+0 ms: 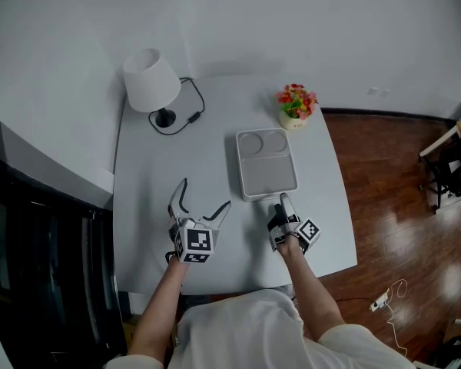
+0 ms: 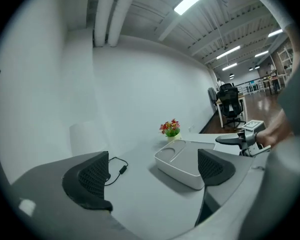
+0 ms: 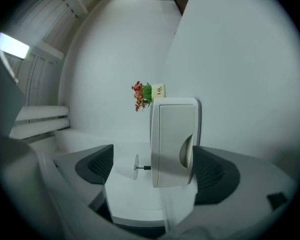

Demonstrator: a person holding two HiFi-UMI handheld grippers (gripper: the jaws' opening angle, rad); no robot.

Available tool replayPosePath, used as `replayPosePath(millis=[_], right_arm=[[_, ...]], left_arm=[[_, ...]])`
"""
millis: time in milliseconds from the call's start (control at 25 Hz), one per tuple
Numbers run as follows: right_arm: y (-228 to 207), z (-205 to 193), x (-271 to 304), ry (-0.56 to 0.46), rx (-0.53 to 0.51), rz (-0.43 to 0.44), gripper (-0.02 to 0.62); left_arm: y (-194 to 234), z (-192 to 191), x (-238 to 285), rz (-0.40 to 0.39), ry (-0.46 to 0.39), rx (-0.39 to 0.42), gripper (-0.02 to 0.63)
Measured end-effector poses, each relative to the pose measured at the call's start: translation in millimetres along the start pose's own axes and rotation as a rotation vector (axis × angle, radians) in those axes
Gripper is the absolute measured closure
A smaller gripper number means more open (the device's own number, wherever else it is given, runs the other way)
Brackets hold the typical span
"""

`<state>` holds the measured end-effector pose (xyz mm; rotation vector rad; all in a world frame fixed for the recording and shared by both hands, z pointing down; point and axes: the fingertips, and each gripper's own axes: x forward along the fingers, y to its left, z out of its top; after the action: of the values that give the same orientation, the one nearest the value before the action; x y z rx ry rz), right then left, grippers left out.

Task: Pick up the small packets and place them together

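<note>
Just below frame centre, the left gripper (image 1: 207,193) and right gripper (image 1: 280,204) hovered over the desk (image 1: 146,206), jaws apart and empty, the right one just beside a white tray (image 1: 267,174).

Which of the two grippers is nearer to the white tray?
The right gripper: its tips almost reach the near edge of the white tray; the left gripper stands farther off to its left.

Lamp (image 1: 150,81) left, flowerpot (image 1: 295,104) right, tray (image 1: 266,169) before them.
</note>
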<state>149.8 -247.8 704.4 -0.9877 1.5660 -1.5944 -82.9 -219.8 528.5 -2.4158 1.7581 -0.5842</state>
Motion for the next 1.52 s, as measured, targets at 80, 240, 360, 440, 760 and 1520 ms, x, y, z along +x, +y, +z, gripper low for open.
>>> replayPosePath(millis=[80, 240, 360, 440, 760, 1520], right_arm=[[-2.0, 1.5, 2.4, -0.016, 0.031, 0.004, 0.104], [-0.5, 3.4, 10.3, -0.064, 0.138, 0.066, 0.103], [-2.7, 0.7, 15.9, -0.07, 0.177, 0.084, 0.103], [-6.1, 1.1, 19.5, -0.078, 0.182, 0.091, 0.103], [-6.9, 3.8, 35.0, -0.098, 0.229, 0.144, 0.104], [-21.8, -0.1, 33.8, -0.13, 0.175, 0.022, 0.339]], left_arm=[[-1.5, 2.9, -2.9, -0.005, -0.014, -0.037, 0.048], [-4.1, 6.9, -8.6, -0.012, -0.036, -0.107, 0.048], [-6.2, 12.5, -12.9, -0.022, -0.05, -0.17, 0.06], [-6.3, 16.7, -14.9, -0.026, -0.062, -0.203, 0.095], [-3.8, 15.2, -25.1, -0.013, -0.065, -0.279, 0.095], [-13.1, -0.2, -36.6, -0.016, -0.027, -0.301, 0.106]])
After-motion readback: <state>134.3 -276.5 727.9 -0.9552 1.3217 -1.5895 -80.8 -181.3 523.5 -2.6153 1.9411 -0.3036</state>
